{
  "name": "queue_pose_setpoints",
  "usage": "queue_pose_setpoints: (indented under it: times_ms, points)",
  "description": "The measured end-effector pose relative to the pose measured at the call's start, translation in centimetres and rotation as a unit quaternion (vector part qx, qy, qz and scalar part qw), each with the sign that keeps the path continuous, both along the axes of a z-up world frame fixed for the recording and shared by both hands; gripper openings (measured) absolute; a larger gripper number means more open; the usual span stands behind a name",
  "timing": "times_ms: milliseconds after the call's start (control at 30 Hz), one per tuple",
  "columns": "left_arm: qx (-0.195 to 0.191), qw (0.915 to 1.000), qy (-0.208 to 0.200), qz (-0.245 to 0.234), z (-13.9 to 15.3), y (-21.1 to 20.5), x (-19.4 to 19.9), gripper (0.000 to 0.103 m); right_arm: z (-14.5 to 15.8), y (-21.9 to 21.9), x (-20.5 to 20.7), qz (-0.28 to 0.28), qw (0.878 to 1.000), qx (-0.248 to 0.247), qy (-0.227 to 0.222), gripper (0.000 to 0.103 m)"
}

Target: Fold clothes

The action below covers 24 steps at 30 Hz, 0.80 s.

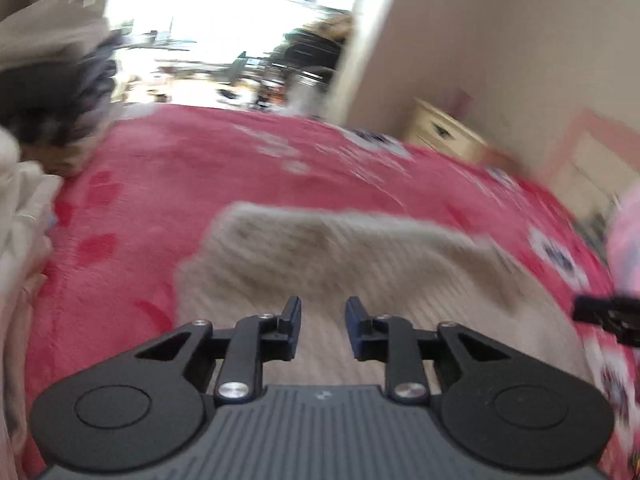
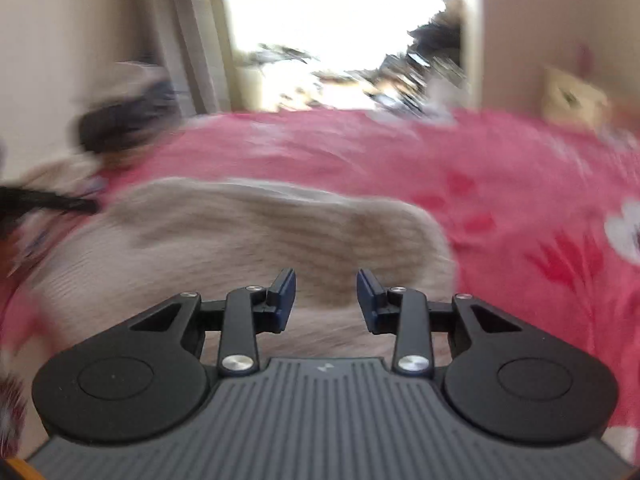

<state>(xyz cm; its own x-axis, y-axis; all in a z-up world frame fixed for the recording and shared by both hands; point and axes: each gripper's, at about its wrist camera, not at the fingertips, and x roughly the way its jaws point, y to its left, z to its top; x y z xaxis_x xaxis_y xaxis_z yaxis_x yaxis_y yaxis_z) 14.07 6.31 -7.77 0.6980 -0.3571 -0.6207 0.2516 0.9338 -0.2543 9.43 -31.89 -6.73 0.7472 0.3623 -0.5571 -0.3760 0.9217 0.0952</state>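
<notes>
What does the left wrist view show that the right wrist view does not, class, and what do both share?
Only the left wrist view shows the pale heap of clothes at its left edge and the right gripper's tip entering at the right. Only the right wrist view shows the grey curtain. Both show the beige knitted garment lying on the red bedspread, the bright doorway, and their own jaws standing open with nothing between them.

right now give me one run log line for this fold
left hand-held gripper: open, empty | right hand-held gripper: open, empty | beige knit garment: folded on red blanket
</notes>
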Motion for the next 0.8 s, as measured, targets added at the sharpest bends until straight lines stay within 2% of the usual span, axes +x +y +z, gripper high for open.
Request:
queue_pose_setpoints:
  times_ms: [33,133,167,200,233,267,333,400,467,500,533,567,633,733,767,800]
  points:
    - [0.016,0.9998,0.006,-0.008,-0.8,-0.9,-0.7,0.028,-0.1,0.6,-1.5,0.017,1.0,-0.011,-0.005,0.032]
    - [0.029,0.9991,0.031,-0.001,-4.8,-1.1,-1.1,0.028,-5.2,1.6,-2.7,0.008,0.996,-0.056,0.071,0.032]
    - [0.015,0.9994,0.028,0.011,-4.6,-0.7,-1.1,0.027,-6.1,1.2,-2.9,0.0,0.997,-0.039,0.064,0.032]
    - [0.013,0.9992,0.033,0.021,-3.7,-0.8,-1.1,0.024,-5.7,0.9,-2.7,-0.01,0.997,-0.026,0.069,0.032]
    - [0.014,0.9993,0.026,0.024,-2.7,-1.0,-1.4,0.024,-4.7,1.0,-2.4,-0.021,0.996,-0.027,0.078,0.03]
    - [0.015,0.9997,0.012,0.014,-2.0,-1.4,-2.5,0.025,-3.5,1.3,-2.4,-0.03,0.996,-0.032,0.072,0.029]
    - [0.028,0.9989,-0.019,-0.032,-0.6,-2.7,-4.2,0.029,-1.3,3.0,-3.8,-0.009,0.999,-0.029,0.037,0.029]
    - [0.058,0.9955,-0.02,-0.073,-1.2,-4.4,-5.6,0.032,0.3,5.4,-5.5,0.034,0.999,-0.032,0.009,0.029]
    - [0.074,0.9943,-0.021,-0.074,-3.5,-5.1,-5.9,0.032,-0.8,7.6,-6.0,0.069,0.996,-0.048,0.015,0.028]
    - [0.08,0.9939,-0.021,-0.073,-4.5,-5.4,-6.1,0.032,-2.7,8.7,-5.8,0.073,0.995,-0.064,0.039,0.028]
    - [0.067,0.9953,-0.019,-0.067,-4.7,-5.1,-5.9,0.032,-4.8,9.1,-5.6,0.068,0.993,-0.076,0.057,0.028]
    - [0.054,0.9969,-0.008,-0.056,-4.0,-4.7,-5.6,0.031,-6.0,8.6,-5.7,0.062,0.995,-0.065,0.048,0.028]
    - [0.027,0.999,0.013,-0.034,-2.6,-3.7,-5.2,0.03,-4.5,7.6,-5.6,0.055,0.996,-0.042,0.053,0.028]
    - [0.016,0.9998,0.007,0.008,-1.3,-0.7,-6.0,0.034,-2.1,4.9,-6.4,0.007,0.999,-0.022,0.034,0.027]
    - [0.012,0.9991,0.017,0.036,-1.8,0.5,-5.5,0.035,-1.8,3.8,-6.5,-0.016,0.999,-0.025,0.028,0.027]
    - [-0.006,0.9975,0.034,0.062,-2.9,2.1,-5.0,0.029,-2.7,2.1,-6.0,-0.054,0.997,-0.038,0.035,0.028]
